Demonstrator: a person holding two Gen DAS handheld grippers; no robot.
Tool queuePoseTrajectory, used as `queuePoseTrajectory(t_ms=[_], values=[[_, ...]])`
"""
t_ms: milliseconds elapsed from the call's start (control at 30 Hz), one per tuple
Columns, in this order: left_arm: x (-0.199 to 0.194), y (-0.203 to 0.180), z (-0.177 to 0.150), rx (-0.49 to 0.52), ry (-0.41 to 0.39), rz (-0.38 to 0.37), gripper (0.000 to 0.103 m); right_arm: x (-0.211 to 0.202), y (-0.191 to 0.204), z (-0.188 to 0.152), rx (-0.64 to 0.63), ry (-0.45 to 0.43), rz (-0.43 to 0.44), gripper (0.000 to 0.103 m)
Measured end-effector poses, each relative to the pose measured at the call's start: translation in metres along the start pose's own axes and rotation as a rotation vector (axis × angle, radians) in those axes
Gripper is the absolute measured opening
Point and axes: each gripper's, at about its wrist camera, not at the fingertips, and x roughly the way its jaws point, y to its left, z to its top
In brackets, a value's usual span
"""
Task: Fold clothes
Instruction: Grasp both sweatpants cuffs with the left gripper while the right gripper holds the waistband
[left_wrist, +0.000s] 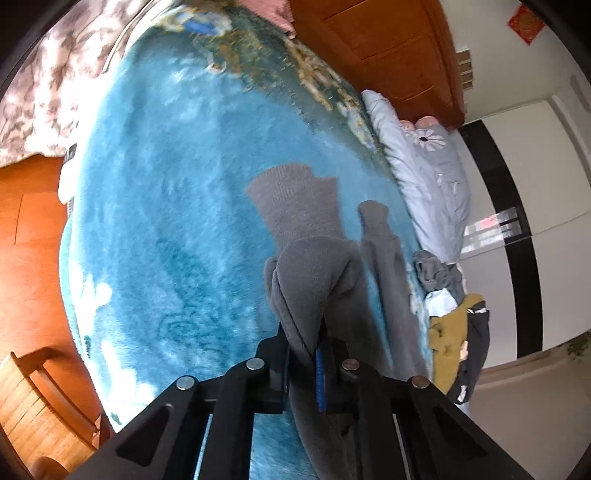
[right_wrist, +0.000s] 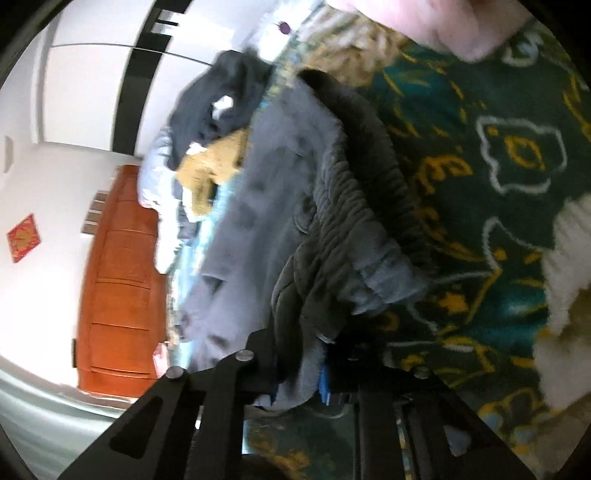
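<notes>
Two black grippers, the left gripper (left_wrist: 304, 354) and the right gripper (right_wrist: 295, 369). One grey knit garment (left_wrist: 314, 266) with two ribbed cuffs. One blue plush blanket (left_wrist: 166, 221). One heap of unfolded clothes (left_wrist: 454, 325). One orange wooden door (left_wrist: 388, 55). One red wall decoration (left_wrist: 526, 24).

Open blue blanket (left_wrist: 155, 229) fills the left wrist view's centre and left, free to cross. A clothes heap (left_wrist: 454, 325) at lower right and folded quilt (left_wrist: 424, 173) at right crowd that edge.
</notes>
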Motion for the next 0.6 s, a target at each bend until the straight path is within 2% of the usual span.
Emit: queuePoseTrajectory(t_ms=[133,233,300,433,600], values=[[-0.026,-0.044,0.010,0.071,-0.048,-0.067,0.010,-0.025,0.023,0.010,-0.057,-0.034,0.128,0.011],[-0.031,-0.080,0.023,0.121,-0.051,-0.058,0.010,-0.038,0.038,0.027,-0.068,-0.046,0.188,0.011],[-0.023,-0.101,0.032,0.145,-0.029,-0.022,0.010,-0.041,0.044,0.037,-0.073,-0.052,0.218,0.011],[0.006,-0.144,0.045,0.192,0.014,0.099,0.010,-0.031,0.058,0.062,-0.065,-0.060,0.271,0.011],[0.059,-0.179,0.058,0.199,0.064,0.199,0.010,-0.006,0.081,0.099,-0.082,-0.066,0.248,0.011]])
